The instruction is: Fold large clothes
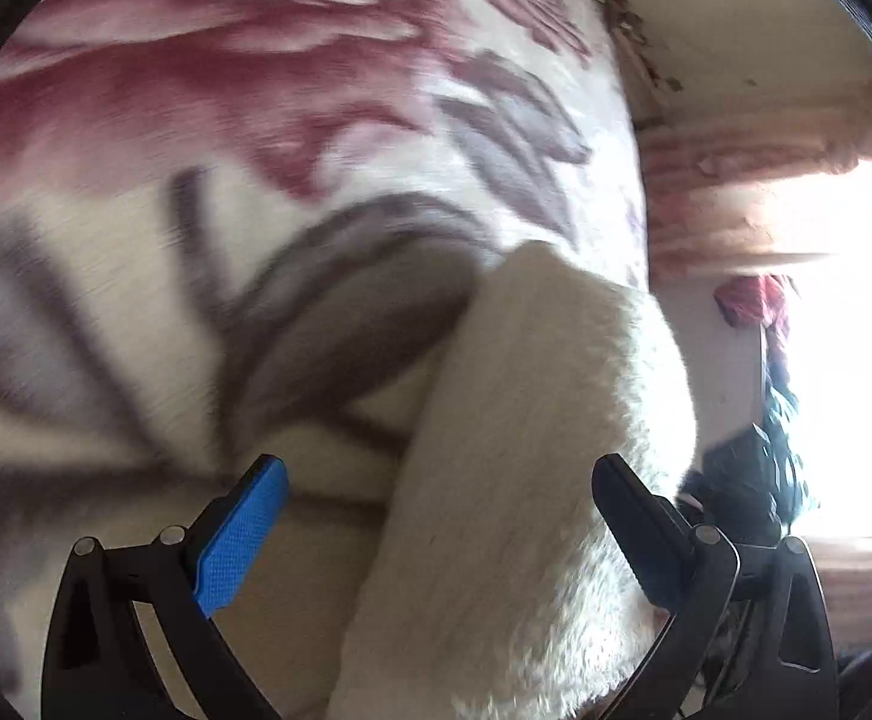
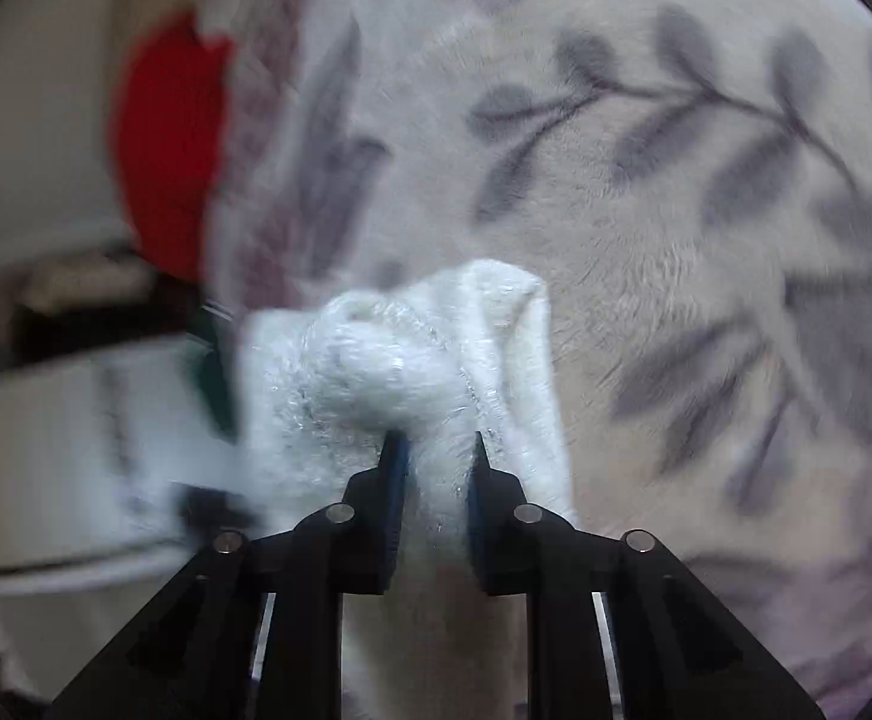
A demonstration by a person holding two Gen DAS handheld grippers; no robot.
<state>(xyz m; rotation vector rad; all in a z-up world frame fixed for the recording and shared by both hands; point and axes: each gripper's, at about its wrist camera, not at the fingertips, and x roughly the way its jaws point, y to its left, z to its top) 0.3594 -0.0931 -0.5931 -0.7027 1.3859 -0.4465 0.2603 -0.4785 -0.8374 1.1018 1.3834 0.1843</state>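
Fluffy cream fabric fills both views. The white garment (image 2: 412, 354), a thick plush piece, is bunched up in front of the right tool (image 2: 434, 450), whose two black fingers (image 2: 394, 468) with blue pads are clenched on a wad of it; the fabric bulges up above the fingertips and spills to either side. Behind it lies a floral blanket (image 2: 676, 192), pale with grey leaf sprays and mauve blooms, covering most of the right wrist view. At the left edge of that view a red cloth (image 2: 166, 144) hangs blurred against a pale wall, with dim shelving or furniture below it that is too smeared to make out.

In the left wrist view the left tool (image 1: 439, 468) stands released, its jaws spread wide. One finger shows a blue pad (image 1: 238, 540) facing inward; the other finger (image 1: 634, 516) is black. A thick fold of the same white garment (image 1: 526, 450) rises between them, lying against the black finger but apart from the blue pad, so nothing is pinched. The blanket (image 1: 256, 138) with its large pink rose and grey leaves spreads behind and to the left. On the right is a bright window (image 1: 856, 360), washed out by glare, with dark clothing (image 1: 760, 462) hanging beside it.
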